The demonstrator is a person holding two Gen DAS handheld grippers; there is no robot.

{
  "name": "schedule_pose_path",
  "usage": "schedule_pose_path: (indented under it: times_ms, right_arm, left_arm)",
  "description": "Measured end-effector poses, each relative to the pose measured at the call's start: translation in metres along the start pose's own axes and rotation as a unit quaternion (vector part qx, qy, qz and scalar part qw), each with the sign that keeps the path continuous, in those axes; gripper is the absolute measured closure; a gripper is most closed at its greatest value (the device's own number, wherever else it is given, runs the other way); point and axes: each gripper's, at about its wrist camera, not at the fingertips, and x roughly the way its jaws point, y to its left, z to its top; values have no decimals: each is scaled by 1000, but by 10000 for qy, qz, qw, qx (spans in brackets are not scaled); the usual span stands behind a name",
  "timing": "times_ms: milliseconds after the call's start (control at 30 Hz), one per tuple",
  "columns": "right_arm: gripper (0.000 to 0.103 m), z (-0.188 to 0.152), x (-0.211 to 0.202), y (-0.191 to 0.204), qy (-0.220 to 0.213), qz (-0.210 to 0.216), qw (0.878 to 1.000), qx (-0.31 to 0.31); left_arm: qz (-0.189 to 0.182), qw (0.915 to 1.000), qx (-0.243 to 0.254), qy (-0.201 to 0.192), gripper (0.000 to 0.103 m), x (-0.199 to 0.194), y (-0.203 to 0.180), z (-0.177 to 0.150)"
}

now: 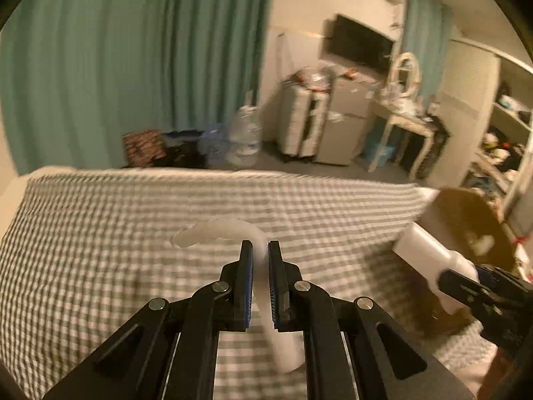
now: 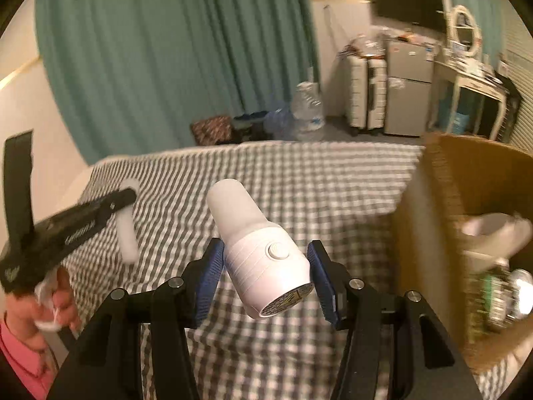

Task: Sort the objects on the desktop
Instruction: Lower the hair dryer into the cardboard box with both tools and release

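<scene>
My left tool [image 1: 260, 250] is clamped on a curved white hook-shaped piece [image 1: 216, 230], pinching its stem so the bend juts forward over the checked tabletop [image 1: 100, 233]. My right tool [image 2: 265, 266] carries a white cylindrical device [image 2: 256, 250]. Its pads bracket the fat end, and a sliver of gap shows on the right pad, so the hold looks loose to me. Both things hang above the cloth, off the surface. The cardboard box [image 2: 433, 200] sits at the tabletop's right edge, already holding a few items, which I take as the drop spot. The cloth toward the far edge lies bare, giving me swing room. The box wall stands close to my right.
</scene>
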Motion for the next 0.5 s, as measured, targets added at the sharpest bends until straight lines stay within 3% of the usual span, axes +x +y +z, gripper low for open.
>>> schedule_pose_path:
  times_ms: [100,267,400,500]
  right_arm:
    - [51,9,-39,-26,-216,-154,9995,177]
    - [51,33,-98,-74,-647,-758,9949,178]
    - [51,45,-103,-118,-491,-1140,9920,230]
    - [51,44,-92,-153,-323,-1354,9896,357]
  left_arm:
    - [-373,9986,298,-246,95,-20,-49,20]
    - [-1043,9913,673,-446,95,-38,-142,50]
    - [-1526,9835,912,-346,95,-30,-217,61]
    - [-1631,9805,1092,-134,95,-11,-257,57]
